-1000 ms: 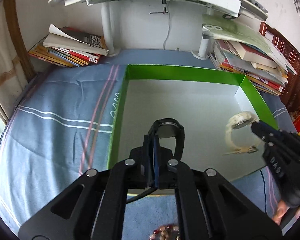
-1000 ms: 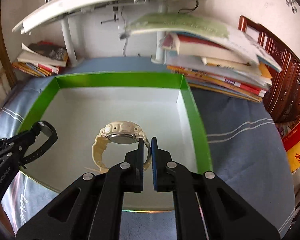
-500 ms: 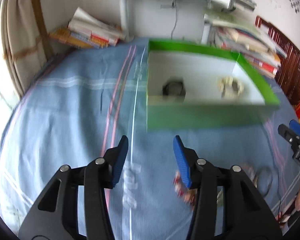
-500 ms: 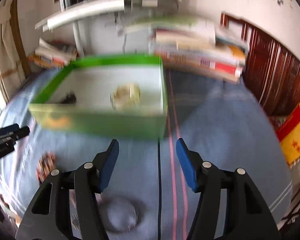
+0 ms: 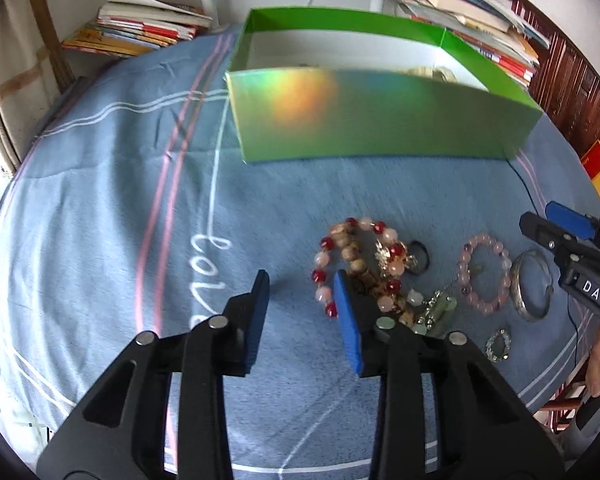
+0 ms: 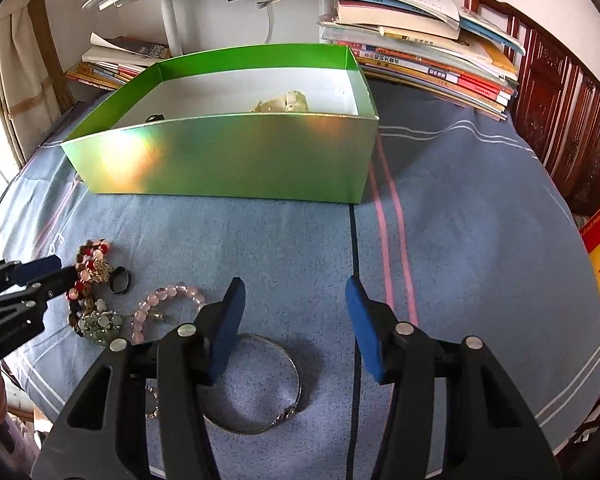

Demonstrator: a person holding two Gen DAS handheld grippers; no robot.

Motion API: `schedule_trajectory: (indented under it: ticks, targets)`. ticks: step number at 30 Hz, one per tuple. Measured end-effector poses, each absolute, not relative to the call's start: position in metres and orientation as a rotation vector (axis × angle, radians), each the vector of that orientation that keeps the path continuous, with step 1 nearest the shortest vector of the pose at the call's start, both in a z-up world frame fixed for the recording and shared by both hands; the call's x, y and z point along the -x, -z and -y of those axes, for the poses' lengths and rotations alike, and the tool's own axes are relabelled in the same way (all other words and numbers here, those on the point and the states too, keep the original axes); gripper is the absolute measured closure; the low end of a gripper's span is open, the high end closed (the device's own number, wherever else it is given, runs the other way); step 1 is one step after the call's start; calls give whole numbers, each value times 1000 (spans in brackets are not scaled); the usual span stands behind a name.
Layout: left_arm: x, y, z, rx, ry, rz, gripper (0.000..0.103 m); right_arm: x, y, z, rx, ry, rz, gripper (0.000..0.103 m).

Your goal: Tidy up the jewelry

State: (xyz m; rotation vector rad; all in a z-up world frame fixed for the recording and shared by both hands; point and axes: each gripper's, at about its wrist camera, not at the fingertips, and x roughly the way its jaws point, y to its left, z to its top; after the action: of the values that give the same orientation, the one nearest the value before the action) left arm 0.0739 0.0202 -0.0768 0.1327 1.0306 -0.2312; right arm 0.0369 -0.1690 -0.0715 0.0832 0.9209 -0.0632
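A glossy green cardboard box [image 6: 228, 160] sits on a blue striped cloth [image 6: 460, 220]; a cream watch [image 6: 288, 102] lies inside it. In front of the box, left to right: the left gripper [image 5: 300, 308], jaws apart and just closing on nothing; a red-and-pink beaded bracelet [image 5: 352, 256]; a pale pink round-bead bracelet [image 6: 168, 300]; a smooth silver bangle [image 6: 260, 384] beneath the right gripper [image 6: 296, 320], jaws spread, empty, narrowing slightly.
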Motion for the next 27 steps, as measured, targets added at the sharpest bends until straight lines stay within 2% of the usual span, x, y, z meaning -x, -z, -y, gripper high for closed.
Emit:
schedule_trajectory:
  ticks: [3, 5, 6, 11, 20, 25, 27]
  targets:
    - [-74, 77, -18, -137, 240, -1019, 73, -39, 74, 170, -88, 68, -929, 51]
    - [-74, 77, -17, -134, 249, -1012, 90, -40, 76, 171, -93, 70, -935, 51]
    - [-74, 77, -17, -130, 259, -1013, 95, -41, 77, 171, -96, 71, -938, 51]
    - [-75, 71, -16, -110, 274, -998, 95, -42, 80, 173, -102, 77, -945, 51]
    - [-71, 18, -38, -39, 272, -849, 95, -40, 75, 162, -86, 42, -931, 51]
    - [-85, 30, -57, -28, 157, -891, 95, -41, 74, 149, -54, -10, -933, 51]
    - [-90, 39, -65, -25, 126, -917, 95, -41, 74, 142, -24, -26, -936, 56]
